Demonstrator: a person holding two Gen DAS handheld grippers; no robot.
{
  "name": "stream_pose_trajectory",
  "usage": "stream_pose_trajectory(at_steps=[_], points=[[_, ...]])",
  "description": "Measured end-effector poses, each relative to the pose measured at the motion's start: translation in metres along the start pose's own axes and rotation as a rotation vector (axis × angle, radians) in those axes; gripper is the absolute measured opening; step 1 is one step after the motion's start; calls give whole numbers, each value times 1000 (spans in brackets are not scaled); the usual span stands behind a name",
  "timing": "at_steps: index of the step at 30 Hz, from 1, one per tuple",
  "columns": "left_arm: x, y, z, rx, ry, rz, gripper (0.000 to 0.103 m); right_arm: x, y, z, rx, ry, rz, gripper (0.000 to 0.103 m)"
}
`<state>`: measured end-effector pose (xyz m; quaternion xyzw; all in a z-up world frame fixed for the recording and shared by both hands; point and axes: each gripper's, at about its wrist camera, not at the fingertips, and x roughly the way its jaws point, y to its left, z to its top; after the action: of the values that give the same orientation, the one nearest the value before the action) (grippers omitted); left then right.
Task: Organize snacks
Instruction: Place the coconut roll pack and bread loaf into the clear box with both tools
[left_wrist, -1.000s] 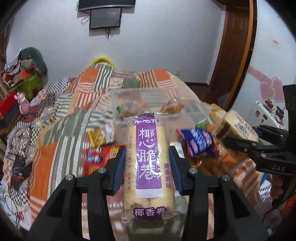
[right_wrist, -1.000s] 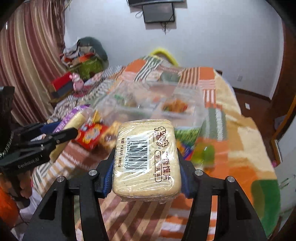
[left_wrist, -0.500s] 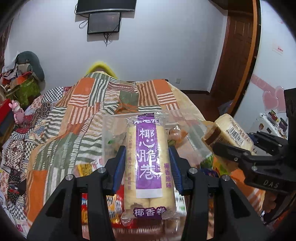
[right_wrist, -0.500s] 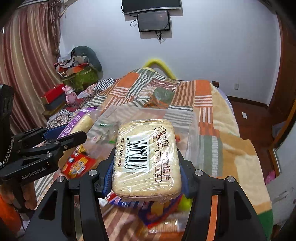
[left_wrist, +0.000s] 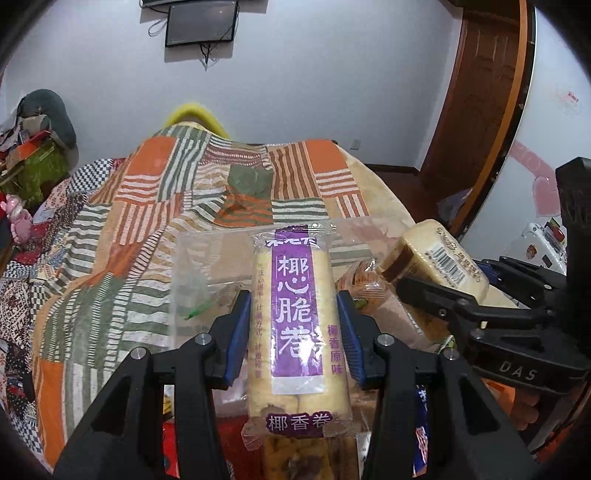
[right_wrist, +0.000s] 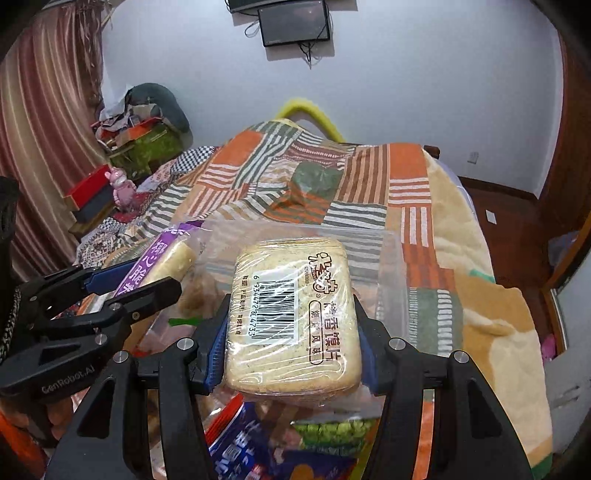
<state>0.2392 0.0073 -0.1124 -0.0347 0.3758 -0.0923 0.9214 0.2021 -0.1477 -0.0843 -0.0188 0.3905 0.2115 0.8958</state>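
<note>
The left gripper (left_wrist: 293, 332) squeezes a purple coconut roll pack (left_wrist: 297, 328) between its blue pads. The right gripper (right_wrist: 291, 341) pinches a wrapped biscuit pack (right_wrist: 293, 317). Below both, loose snack packets (right_wrist: 236, 446) are cut off. Just ahead sits a clear plastic bin (left_wrist: 192, 266), blurry, on the patchwork blanket (left_wrist: 147, 206).

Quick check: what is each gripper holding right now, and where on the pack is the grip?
Left gripper: purple-label roll pack, clamped across its long sides near mid-length. Right gripper: barcode biscuit pack, clamped across both side edges.
</note>
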Motion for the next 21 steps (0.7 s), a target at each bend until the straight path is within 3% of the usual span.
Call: stream_pose_trajectory(at_steps=[9, 21], points=[[26, 4, 2, -21, 57, -32, 45, 15, -3, 3, -2, 37, -6, 54], [-6, 4, 2, -7, 17, -15, 47, -11, -6, 2, -24, 4, -5, 57]])
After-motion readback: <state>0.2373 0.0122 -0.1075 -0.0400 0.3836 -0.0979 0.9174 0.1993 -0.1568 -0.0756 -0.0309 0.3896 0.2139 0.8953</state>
